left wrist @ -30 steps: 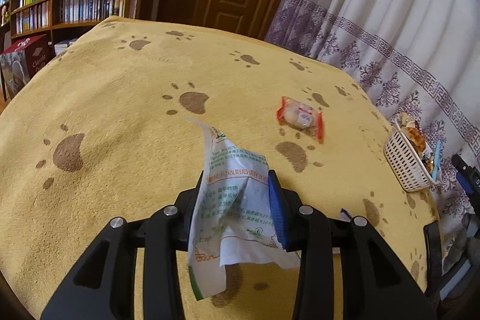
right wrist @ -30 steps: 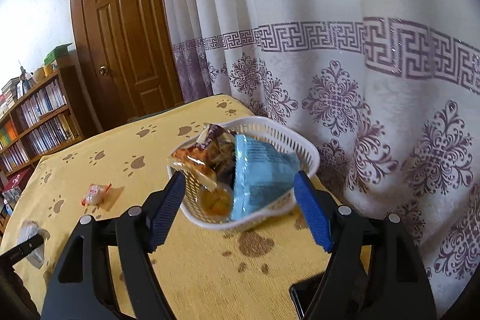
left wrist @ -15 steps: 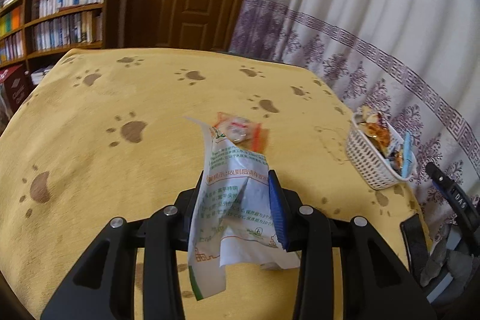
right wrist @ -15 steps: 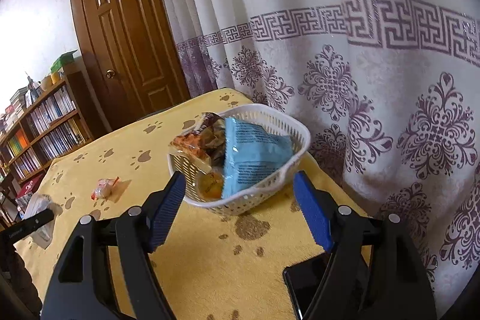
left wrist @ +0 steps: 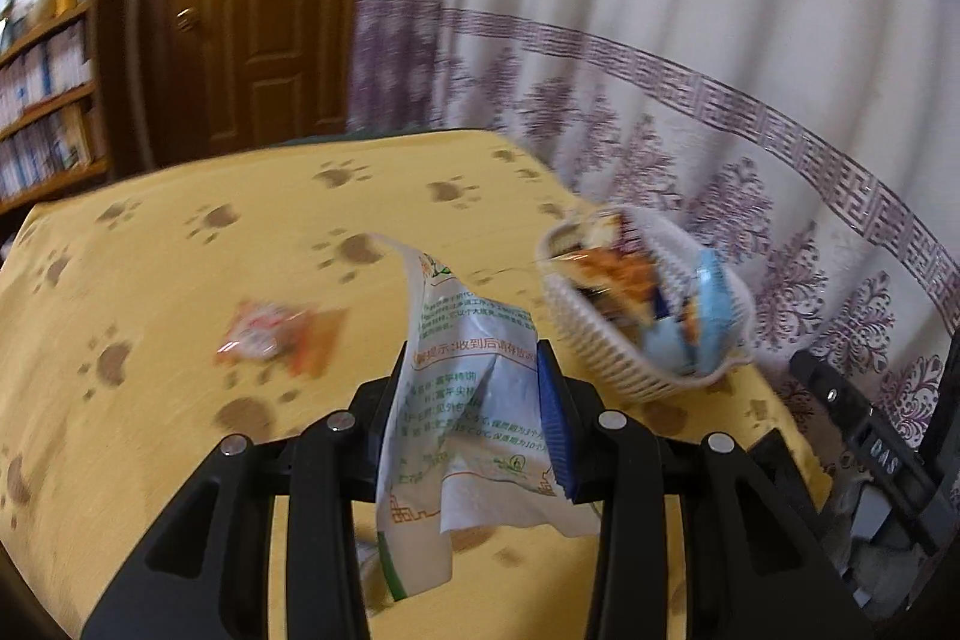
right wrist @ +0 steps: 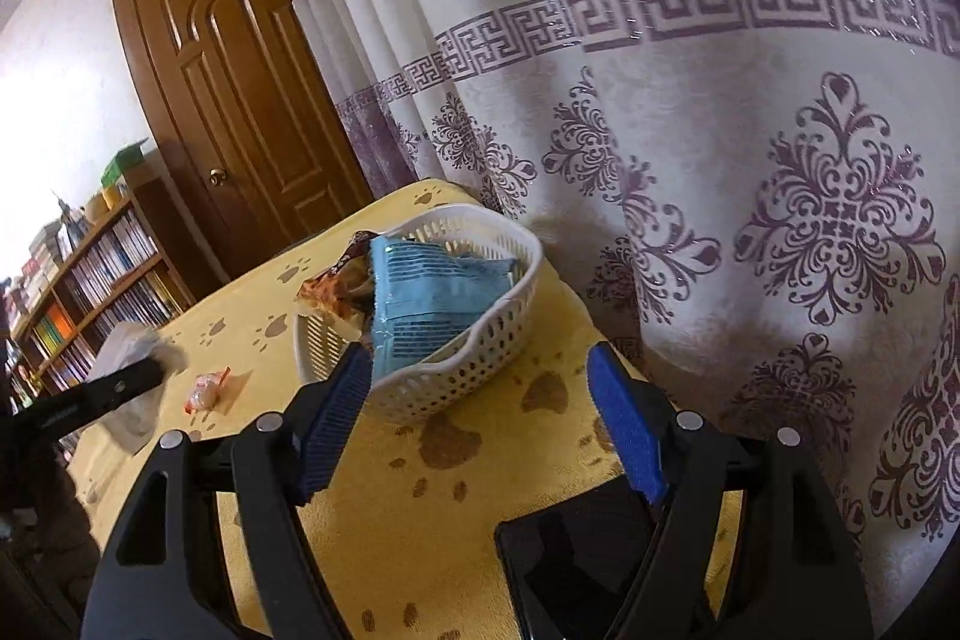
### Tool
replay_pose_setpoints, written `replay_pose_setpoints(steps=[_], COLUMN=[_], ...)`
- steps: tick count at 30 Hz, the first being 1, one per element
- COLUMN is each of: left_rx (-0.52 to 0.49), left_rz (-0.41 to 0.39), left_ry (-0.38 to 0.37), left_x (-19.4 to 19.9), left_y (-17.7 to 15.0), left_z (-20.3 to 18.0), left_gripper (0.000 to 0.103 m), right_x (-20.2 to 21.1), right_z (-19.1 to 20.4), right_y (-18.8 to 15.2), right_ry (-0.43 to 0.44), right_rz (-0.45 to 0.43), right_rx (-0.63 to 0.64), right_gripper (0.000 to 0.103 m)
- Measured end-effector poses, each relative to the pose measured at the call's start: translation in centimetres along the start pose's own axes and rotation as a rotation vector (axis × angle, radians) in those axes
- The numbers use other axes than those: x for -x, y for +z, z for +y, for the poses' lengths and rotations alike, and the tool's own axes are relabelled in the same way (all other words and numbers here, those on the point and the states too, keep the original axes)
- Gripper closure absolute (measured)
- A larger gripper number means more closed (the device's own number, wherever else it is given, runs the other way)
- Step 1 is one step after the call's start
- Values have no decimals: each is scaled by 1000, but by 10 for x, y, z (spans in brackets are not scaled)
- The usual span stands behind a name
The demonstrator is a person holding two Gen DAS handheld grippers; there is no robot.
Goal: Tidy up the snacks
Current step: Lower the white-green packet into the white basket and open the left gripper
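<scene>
My left gripper (left wrist: 474, 400) is shut on a white snack packet with green print (left wrist: 462, 400), held above the yellow cloth; the packet's top curls forward and its bottom hangs below the fingers. Ahead to the right stands a white basket (left wrist: 606, 358) holding a blue packet (left wrist: 708, 304) and orange packets. A small red-and-white sweet (left wrist: 270, 334) lies on the cloth to the left. My right gripper (right wrist: 480, 418) stands open just short of the basket (right wrist: 456, 382), nothing between its pads. The left gripper with the white packet (right wrist: 129, 388) shows at the far left, beside the sweet (right wrist: 207, 388).
A yellow paw-print cloth (right wrist: 384, 520) covers the table. A black phone (right wrist: 576, 562) lies at the near right corner. A white-and-purple curtain (right wrist: 720, 160) hangs right behind the basket. A wooden door (right wrist: 240, 88) and bookshelves (right wrist: 90, 292) stand at the back left.
My left gripper has swung right with the packet; the basket now sits much nearer and the sweet has passed to its left. The right gripper has drawn back a little from the basket.
</scene>
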State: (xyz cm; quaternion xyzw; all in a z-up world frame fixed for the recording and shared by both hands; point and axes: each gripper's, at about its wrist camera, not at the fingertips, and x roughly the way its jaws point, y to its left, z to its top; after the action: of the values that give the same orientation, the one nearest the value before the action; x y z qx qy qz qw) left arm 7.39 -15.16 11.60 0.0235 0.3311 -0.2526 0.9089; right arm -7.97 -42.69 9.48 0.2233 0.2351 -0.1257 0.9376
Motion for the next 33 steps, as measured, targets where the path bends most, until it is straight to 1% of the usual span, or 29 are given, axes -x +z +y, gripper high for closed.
replay_pose_setpoints(steps=[7,14,18,19,20,21,22,23,27,33], left_rx=[-88,-169,-182,-182,-182,-179,-173,-160,-110,-75], left_rz=[-2,-23,-45,-50,-46,-39,-35,-38,-40,-60], left_ry=[-57,-100,-128,-137,-151,-154,-155,-152,-148,-119], left_x=[-33,-60,-75,-76,-80,-81,-83,-83,-77,-61], left_y=[27,42,46,46,46,46,46,45,45,43], left_z=[-53,-88,-99,-100,-101,-102,-100,-98,-83,-66], left_gripper=[65,64,64,64,58,52,42,40,40,38], right_x=[1,-3,-5,-6,-7,-8,-8,-7,-7,-12], right_z=[-8,-18,-22,-23,-22,-23,-23,-23,-24,-20], right_y=[-3,-5,-6,-7,-7,-7,-7,-7,-7,-10], right_ry=[21,30,28,27,26,27,26,26,32,43], right_rz=[1,8,13,14,16,17,17,16,20,36], right_rx=[-15,-48,-61,-63,-65,-66,-65,-66,-73,-72], right_gripper=[27,27,27,27,27,27,27,27,27,27])
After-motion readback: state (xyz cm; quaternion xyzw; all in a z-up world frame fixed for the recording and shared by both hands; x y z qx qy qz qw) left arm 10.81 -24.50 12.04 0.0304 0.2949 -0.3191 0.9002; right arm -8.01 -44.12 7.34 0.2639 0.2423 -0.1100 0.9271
